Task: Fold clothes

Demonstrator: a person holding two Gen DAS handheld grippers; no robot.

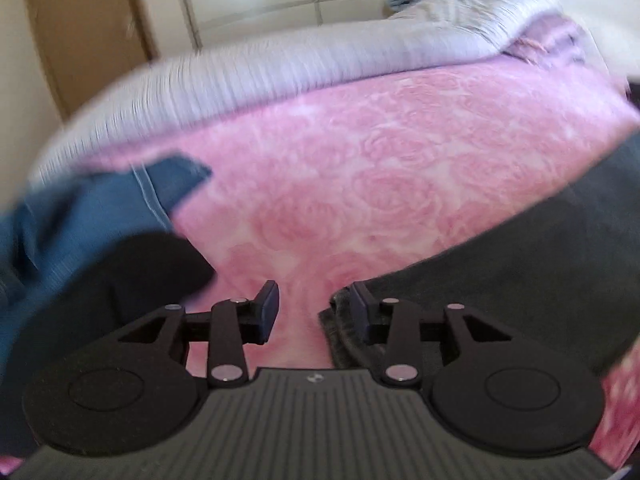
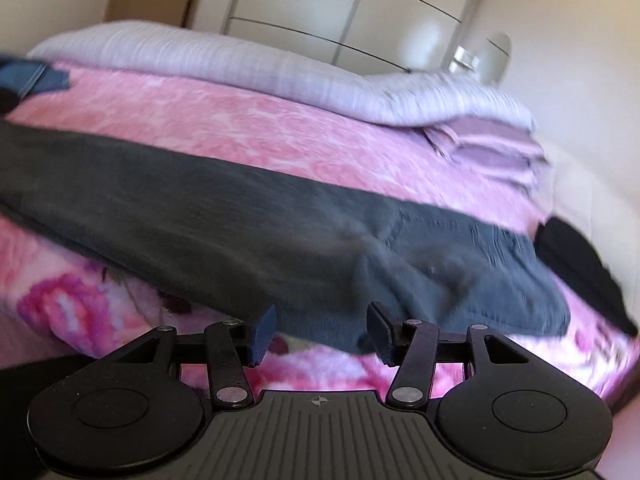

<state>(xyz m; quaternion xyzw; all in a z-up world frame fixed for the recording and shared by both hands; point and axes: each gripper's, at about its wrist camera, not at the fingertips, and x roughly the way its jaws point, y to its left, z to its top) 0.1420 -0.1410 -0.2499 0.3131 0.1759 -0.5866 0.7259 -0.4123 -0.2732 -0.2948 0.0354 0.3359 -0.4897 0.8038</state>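
Note:
Dark grey trousers [image 2: 240, 216] lie stretched across the pink rose-patterned blanket [image 2: 200, 112], waist end toward the right. My right gripper [image 2: 322, 334] hovers at their near edge, jaws apart, with grey cloth showing beyond the gap and no pad pressing on it. In the left wrist view, a leg end of the grey trousers [image 1: 520, 264] reaches to the right finger of my left gripper [image 1: 314, 312], which stands open with only the pink blanket [image 1: 360, 160] visible between its pads.
Blue jeans [image 1: 80, 216] with a black garment [image 1: 160, 264] on them lie at the left. Another black cloth [image 2: 576, 264] sits at the bed's right edge. Lilac striped bedding [image 2: 200, 52] and folded lilac cloths [image 2: 492, 148] line the far side, with a wardrobe [image 2: 340, 8] behind.

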